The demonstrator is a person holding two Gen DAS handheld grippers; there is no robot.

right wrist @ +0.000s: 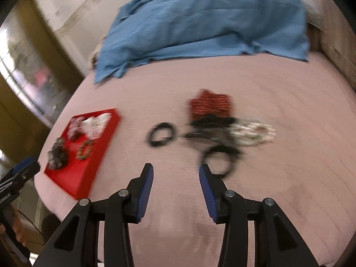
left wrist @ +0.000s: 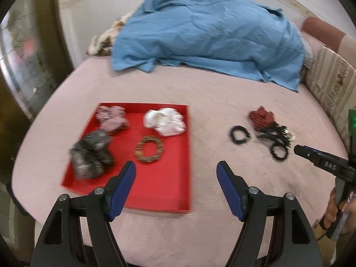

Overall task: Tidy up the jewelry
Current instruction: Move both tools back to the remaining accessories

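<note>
A red tray point(left wrist: 171, 178) lies on the pink bed and holds a grey scrunchie point(left wrist: 91, 153), a pink-and-white scrunchie point(left wrist: 111, 118), a white scrunchie point(left wrist: 165, 121) and a beaded bracelet point(left wrist: 149, 149). My left gripper point(left wrist: 175, 173) is open and empty over the tray's near right part. To the right on the bed lie a red scrunchie point(right wrist: 210, 105), a black band point(right wrist: 161, 134), another black band point(right wrist: 220, 159) and a pile of black and pale jewelry point(right wrist: 231, 131). My right gripper point(right wrist: 175, 175) is open and empty, just short of the nearer black band. The tray also shows in the right wrist view point(right wrist: 89, 155).
A blue cloth point(left wrist: 207, 35) covers a heap at the back of the bed. A striped cushion point(left wrist: 331, 82) lines the right side. The bed's rounded near edge falls off at the left. The right gripper shows in the left wrist view point(left wrist: 298, 150).
</note>
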